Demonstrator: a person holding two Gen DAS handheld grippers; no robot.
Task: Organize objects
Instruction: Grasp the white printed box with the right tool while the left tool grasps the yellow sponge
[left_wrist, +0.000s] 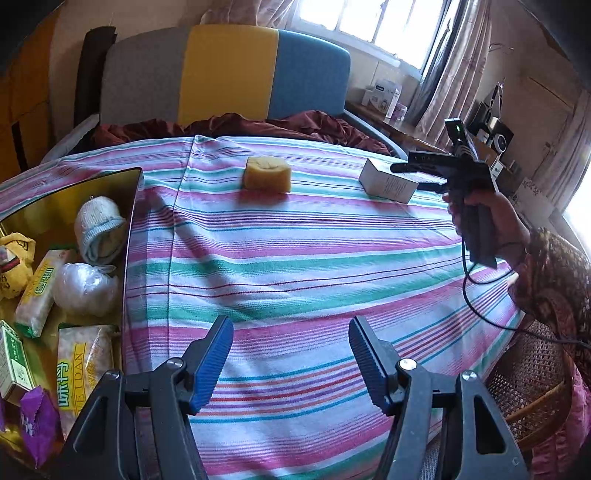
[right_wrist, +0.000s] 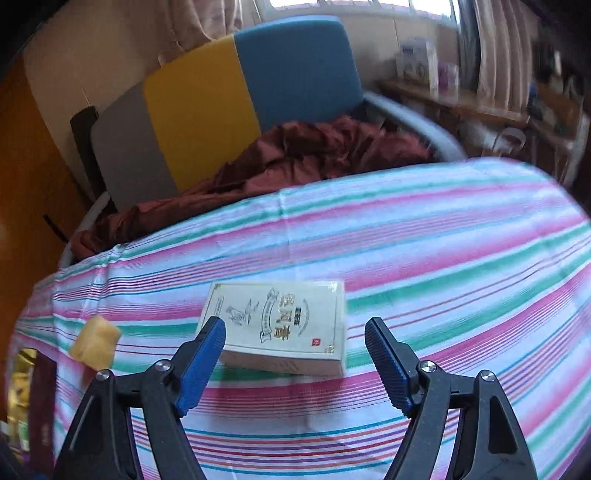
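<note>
Right gripper (right_wrist: 295, 363), released, faces my white box (right_wrist: 277, 325) just ahead, long axis crosswise; left gripper (left_wrist: 291, 363) released, farther off.

Striped cotton tablecloth (left_wrist: 295, 258): pink, green, white and purple bands. Rounded foam sponge (left_wrist: 267, 172): yellow. Rectangular cardboard box (right_wrist: 280, 325): cream with dark print. Shiny open tray (left_wrist: 74, 192): gold. Rolled knitted sock (left_wrist: 98, 229): white and pale blue. Ribbed gripper pads (left_wrist: 214, 363): blue.
</note>
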